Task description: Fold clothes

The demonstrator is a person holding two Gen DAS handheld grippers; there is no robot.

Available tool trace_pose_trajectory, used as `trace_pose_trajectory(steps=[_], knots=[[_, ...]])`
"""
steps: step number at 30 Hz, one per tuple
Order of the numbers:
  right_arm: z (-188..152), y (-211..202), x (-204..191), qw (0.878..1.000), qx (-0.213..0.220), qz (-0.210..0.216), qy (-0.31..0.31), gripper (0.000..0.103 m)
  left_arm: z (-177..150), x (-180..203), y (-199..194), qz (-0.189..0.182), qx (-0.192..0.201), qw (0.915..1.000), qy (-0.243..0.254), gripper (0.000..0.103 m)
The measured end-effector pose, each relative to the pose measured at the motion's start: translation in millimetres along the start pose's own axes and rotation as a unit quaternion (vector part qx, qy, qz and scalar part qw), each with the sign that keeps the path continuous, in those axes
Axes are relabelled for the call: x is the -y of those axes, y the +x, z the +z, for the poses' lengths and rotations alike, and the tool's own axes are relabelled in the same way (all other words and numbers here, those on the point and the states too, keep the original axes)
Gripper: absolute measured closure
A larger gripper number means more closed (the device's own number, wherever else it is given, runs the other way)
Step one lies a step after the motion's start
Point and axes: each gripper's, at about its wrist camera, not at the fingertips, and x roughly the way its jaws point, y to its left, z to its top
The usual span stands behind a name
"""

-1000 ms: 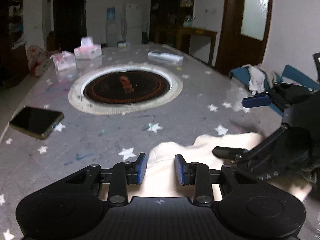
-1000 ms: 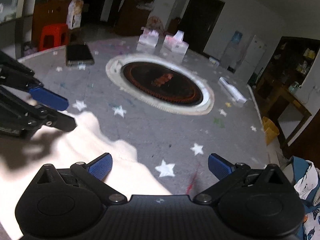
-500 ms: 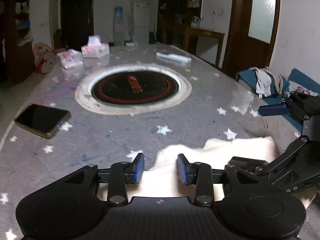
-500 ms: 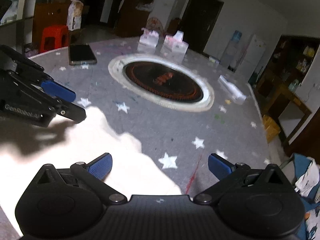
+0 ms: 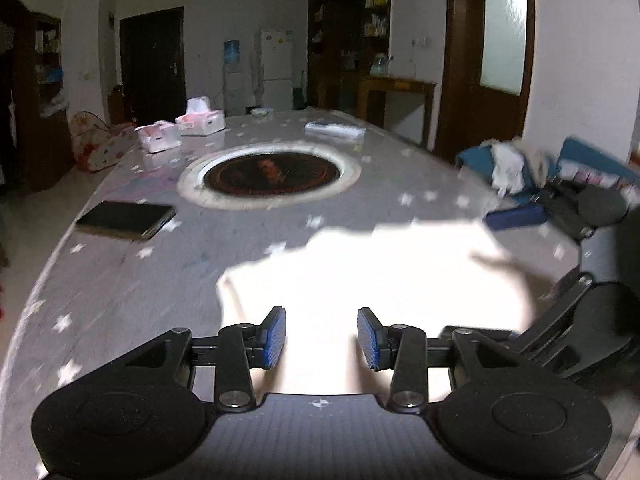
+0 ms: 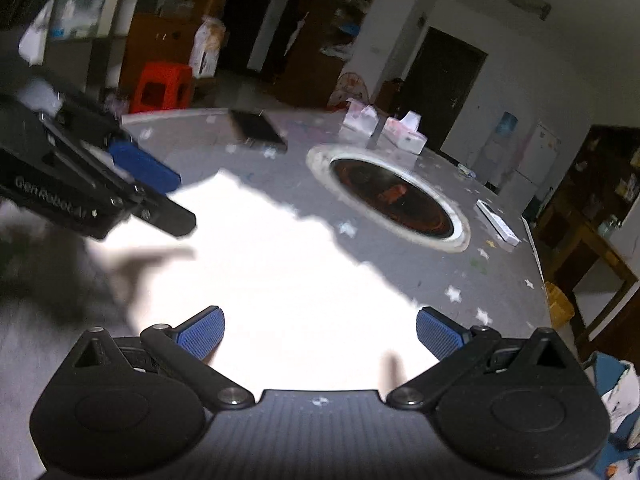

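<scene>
The white cloth (image 5: 380,272) lies flat on the near part of the table (image 5: 168,280), right under both tools. The left gripper (image 5: 321,338) hangs over the cloth's near left part, its jaws a little apart with nothing between them. The right gripper (image 6: 320,330) hangs over the near right part, jaws wide apart. The cloth runs longer from left to right, I think. Both are about as close; each could take its own near edge.
</scene>
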Motion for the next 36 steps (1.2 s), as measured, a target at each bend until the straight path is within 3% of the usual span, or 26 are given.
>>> trace_pose_trajectory(steps=[5,8,11,16,25,36], knots=[[-9.8,-15.5,-16.5,0.999,0.016,-0.022,-0.035,0.000,-18.0,-7.8,-1.9,0.017,-0.016,0.9996,-0.014,0.060],[-9.0,-20.1,-14.3,0.999,0.019,-0.031,-0.022,0.000,-23.2,-13.2,-4.0,0.019,-0.018,0.9993,-0.027,0.059],[-18.3,-10.4,-11.4,1.000,-0.007,-0.025,-0.009,0.000,-26.0,-19.7,-4.7,0.017,-0.023,0.9984,-0.050,0.057],[-13.4,-25.8,-0.1,1.000,0.008,-0.006,0.017,0.000,-22.0,-31.2,-16.3,0.012,-0.012,0.9967,-0.080,0.053],[1.7,-32.6,-4.5,0.996,0.019,0.080,0.038,0.001,-29.4,-46.0,-11.6,0.004,-0.026,0.9922,-0.122,0.050],[26.6,-21.6,-48.1,0.986,0.026,0.161,-0.018,0.019,-35.5,-61.8,-25.0,0.000,-0.022,0.9876,-0.156,0.052]])
